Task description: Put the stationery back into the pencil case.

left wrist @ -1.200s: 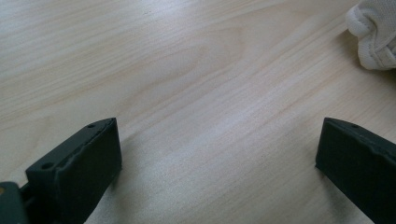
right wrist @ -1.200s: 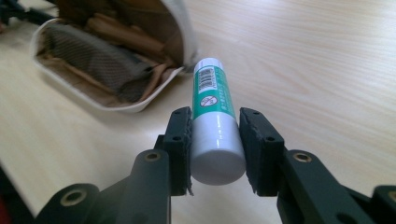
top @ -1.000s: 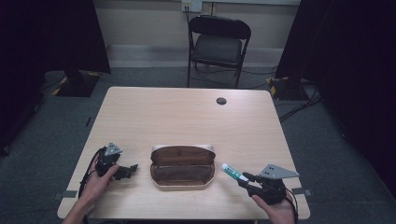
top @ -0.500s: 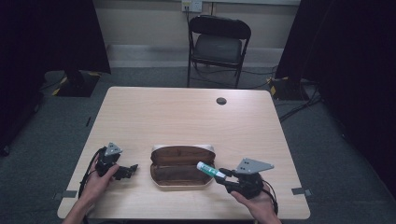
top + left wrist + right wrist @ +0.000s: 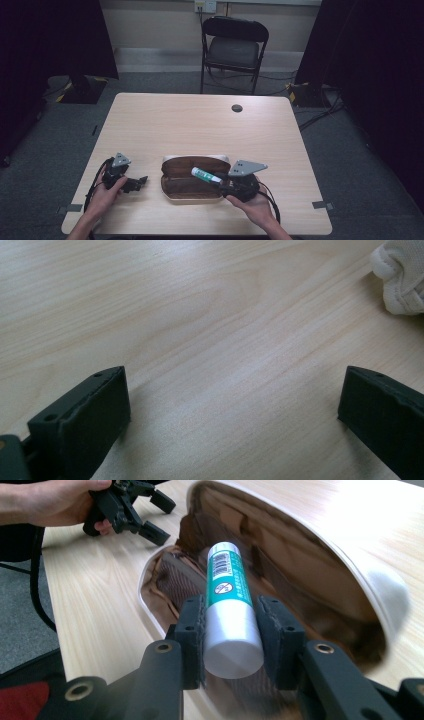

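Glue stick (image 5: 229, 600) clamped in right gripper (image 5: 231, 630), seemingly above case (image 5: 320, 560)

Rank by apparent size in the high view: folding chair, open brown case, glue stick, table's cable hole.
1. folding chair, though it stands farther from the camera
2. open brown case
3. glue stick, held by the right gripper
4. cable hole, though it is farther off, so this last rank is unsure

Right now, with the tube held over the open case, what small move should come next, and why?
Probably lower the tube a little into the case before opening the jaws. The right gripper clamps it just above the brown lining, so a short descent would let it land inside, not roll off.
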Available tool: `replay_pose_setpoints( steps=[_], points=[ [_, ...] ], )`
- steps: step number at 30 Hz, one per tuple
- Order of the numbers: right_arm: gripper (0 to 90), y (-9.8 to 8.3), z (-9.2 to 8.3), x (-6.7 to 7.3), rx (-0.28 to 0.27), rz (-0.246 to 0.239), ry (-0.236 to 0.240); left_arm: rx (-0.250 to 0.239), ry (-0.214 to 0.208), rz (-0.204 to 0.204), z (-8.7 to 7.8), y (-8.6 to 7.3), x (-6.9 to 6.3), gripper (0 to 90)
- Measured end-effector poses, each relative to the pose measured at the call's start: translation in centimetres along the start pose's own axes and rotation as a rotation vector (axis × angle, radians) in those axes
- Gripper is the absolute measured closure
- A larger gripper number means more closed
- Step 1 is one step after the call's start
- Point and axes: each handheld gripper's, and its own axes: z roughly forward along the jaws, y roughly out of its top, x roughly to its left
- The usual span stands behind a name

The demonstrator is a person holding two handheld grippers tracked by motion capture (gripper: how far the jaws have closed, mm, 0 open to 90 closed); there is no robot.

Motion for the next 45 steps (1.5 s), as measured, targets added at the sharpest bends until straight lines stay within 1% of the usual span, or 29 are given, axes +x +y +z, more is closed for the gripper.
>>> replay_pose_setpoints(
  steps=[1,2,7,8,10,11,13,16,19,21,25,27,30,31,34,38,40,41,42,45],
  points=[
    [65.6,0.0,0.0,0.0,0.000,0.000,0.000,0.000,0.000,0.000,0.0,0.0,0.0,0.0],
    [65.5,0.2,0.4,0.1,0.003,-0.004,0.006,0.000,0.000,0.000,0.0,0.0,0.0,0.0],
    [65.5,1.3,2.7,0.5,0.013,-0.025,0.027,-0.002,0.000,-0.001,0.0,0.0,0.0,0.0],
    [65.5,1.7,3.4,0.6,0.015,-0.028,0.033,-0.002,0.002,0.000,0.0,0.0,0.0,0.0],
    [65.5,1.8,3.6,0.7,0.016,-0.029,0.031,0.000,0.001,0.001,0.0,0.0,0.0,0.0],
    [65.5,1.8,4.2,0.7,0.018,-0.027,0.029,-0.001,0.000,0.000,0.0,0.0,0.0,0.0],
    [65.5,1.8,4.5,0.7,0.025,-0.022,0.030,-0.003,0.000,-0.001,0.0,0.0,0.0,0.0],
    [65.5,1.4,5.3,0.5,0.049,-0.015,0.022,0.001,0.000,0.001,0.0,0.0,0.0,0.0],
    [65.5,1.3,5.6,0.3,0.050,-0.013,0.017,0.000,0.001,0.000,0.0,0.0,0.0,0.0],
    [65.5,1.3,5.7,0.1,0.050,-0.011,0.005,-0.001,0.001,0.001,0.0,0.0,0.0,0.0],
    [65.5,1.2,6.0,-0.2,0.064,-0.010,-0.006,0.000,0.001,0.000,0.0,0.0,0.0,0.0],
    [65.4,0.9,6.2,-0.2,0.074,-0.020,-0.019,-0.002,0.001,0.000,0.0,0.0,0.0,0.0],
    [65.4,0.7,6.4,-0.2,0.086,-0.013,-0.028,-0.002,0.000,-0.001,0.0,0.0,0.0,0.0],
    [65.4,0.5,6.5,-0.4,0.092,-0.013,-0.042,-0.001,0.000,-0.001,0.0,0.0,0.0,0.0],
    [65.3,0.5,6.5,-0.9,0.095,0.000,-0.057,-0.002,-0.002,-0.002,0.0,0.0,-0.1,0.0],
    [65.2,0.4,6.6,-1.2,0.100,0.004,-0.063,-0.002,-0.002,-0.002,0.0,0.0,-0.1,0.0],
    [64.1,0.3,6.6,-1.4,0.104,0.012,-0.069,-0.002,-0.003,-0.002,0.0,0.0,-0.1,0.0],
    [60.1,0.2,6.5,-1.4,0.102,0.016,-0.079,-0.002,-0.003,-0.002,0.0,0.0,-0.1,0.0],
    [60.1,0.2,6.5,-1.4,0.102,0.016,-0.079,-0.002,-0.003,-0.002,0.0,0.0,-0.1,0.0],
    [56.9,0.0,5.7,-1.3,0.098,0.015,-0.092,-0.003,-0.003,-0.002,0.0,0.0,-0.1,0.0]
  ],
)
